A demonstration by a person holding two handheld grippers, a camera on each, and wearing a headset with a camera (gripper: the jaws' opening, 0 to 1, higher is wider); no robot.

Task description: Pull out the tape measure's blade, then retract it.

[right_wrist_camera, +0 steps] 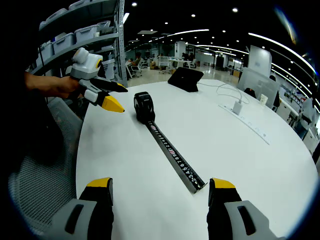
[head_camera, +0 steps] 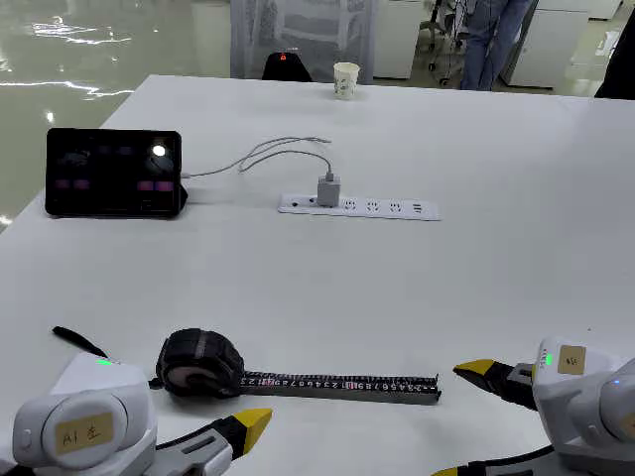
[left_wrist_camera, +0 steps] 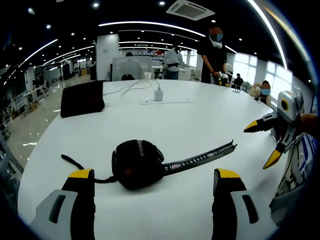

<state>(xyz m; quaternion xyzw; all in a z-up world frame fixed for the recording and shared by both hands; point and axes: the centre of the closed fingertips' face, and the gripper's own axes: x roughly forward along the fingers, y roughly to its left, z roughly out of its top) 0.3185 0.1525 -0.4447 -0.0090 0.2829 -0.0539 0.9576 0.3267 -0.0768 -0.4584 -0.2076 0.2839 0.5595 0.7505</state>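
Both tongs are hovering nearest: the left gripper [left_wrist_camera: 154, 175] and the right gripper [right_wrist_camera: 160, 182] are each gaping wide, grasping nothing. Between them the tape measure [head_camera: 198, 363] is sitting on the white table [head_camera: 397, 297]. Its blade [head_camera: 347, 385] is lying flat, stretching away from the left gripper, its tip pointing toward the right gripper.

On the table [left_wrist_camera: 200, 120], tape case [left_wrist_camera: 137, 163] sits just ahead of left gripper [left_wrist_camera: 154, 175], centred between its jaws; blade [right_wrist_camera: 172, 152] lies flat, tip between right gripper [right_wrist_camera: 159, 182] jaws.
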